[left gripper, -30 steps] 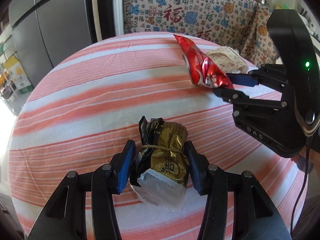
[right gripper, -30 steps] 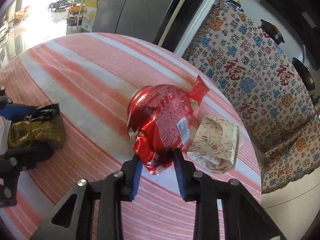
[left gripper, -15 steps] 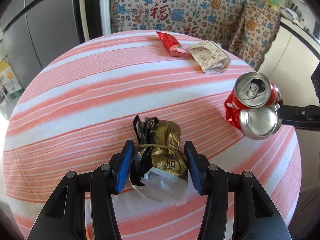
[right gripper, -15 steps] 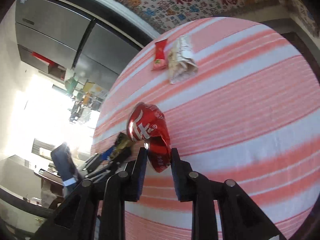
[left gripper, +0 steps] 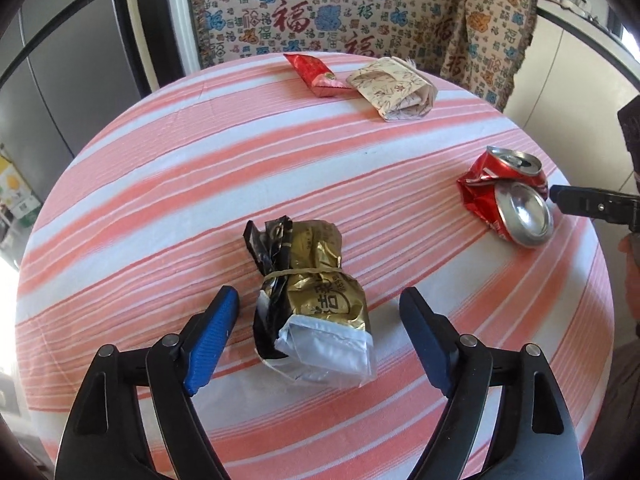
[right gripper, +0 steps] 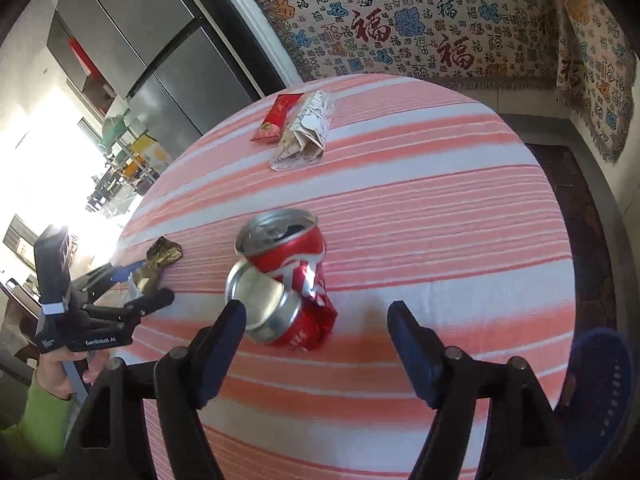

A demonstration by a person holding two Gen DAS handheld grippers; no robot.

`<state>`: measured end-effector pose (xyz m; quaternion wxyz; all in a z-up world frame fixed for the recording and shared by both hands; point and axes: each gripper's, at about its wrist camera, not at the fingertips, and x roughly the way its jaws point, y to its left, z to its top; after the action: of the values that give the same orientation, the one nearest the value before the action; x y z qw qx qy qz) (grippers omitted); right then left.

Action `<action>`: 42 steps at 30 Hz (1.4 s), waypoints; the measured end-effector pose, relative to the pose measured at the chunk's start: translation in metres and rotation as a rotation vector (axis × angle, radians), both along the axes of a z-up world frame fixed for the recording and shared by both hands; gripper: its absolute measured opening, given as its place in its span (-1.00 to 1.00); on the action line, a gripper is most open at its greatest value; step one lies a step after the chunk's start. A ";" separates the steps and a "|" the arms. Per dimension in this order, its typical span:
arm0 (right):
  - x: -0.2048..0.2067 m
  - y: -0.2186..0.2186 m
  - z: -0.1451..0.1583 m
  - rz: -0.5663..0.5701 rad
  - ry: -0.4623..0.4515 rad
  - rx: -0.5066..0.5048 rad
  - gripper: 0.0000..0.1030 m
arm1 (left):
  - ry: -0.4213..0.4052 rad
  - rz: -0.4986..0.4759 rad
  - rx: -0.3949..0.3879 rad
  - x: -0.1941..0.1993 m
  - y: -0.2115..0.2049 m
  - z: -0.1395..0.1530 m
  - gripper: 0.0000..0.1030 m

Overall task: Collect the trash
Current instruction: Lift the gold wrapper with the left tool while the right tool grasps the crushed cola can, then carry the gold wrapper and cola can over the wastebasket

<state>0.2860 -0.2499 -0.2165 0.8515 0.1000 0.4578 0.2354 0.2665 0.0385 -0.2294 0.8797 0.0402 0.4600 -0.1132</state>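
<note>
A gold and black crumpled packet [left gripper: 310, 300] bound with a rubber band lies on the striped round table [left gripper: 168, 184]. My left gripper [left gripper: 320, 312] is open, its fingers apart on either side of the packet. A crushed red soda can [right gripper: 282, 280] lies on the table near its right edge; it also shows in the left wrist view [left gripper: 506, 196]. My right gripper [right gripper: 314, 322] is open around the can's near end, not gripping it. The left gripper [right gripper: 136, 284] and the packet [right gripper: 158, 260] also show in the right wrist view.
A red snack wrapper [left gripper: 314, 74] and a folded patterned paper packet [left gripper: 394, 90] lie side by side at the table's far edge. A patterned cloth [left gripper: 320, 12] hangs behind. A grey fridge [right gripper: 160, 56] stands at the left. A blue chair [right gripper: 600, 392] is near right.
The left gripper opened and let go of the gold packet, now lying on the table. The right gripper carried the crushed can toward the near right edge, set it down and opened.
</note>
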 end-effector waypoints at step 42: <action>-0.085 -0.088 0.050 -0.213 -0.160 -0.047 0.13 | -0.046 -0.102 -0.196 -0.048 -0.101 0.041 -0.12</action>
<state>0.2011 -0.3376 -0.1662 0.9075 0.1088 0.3808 0.1400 0.2180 -0.0627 -0.1881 0.8829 -0.0199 0.4237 -0.2014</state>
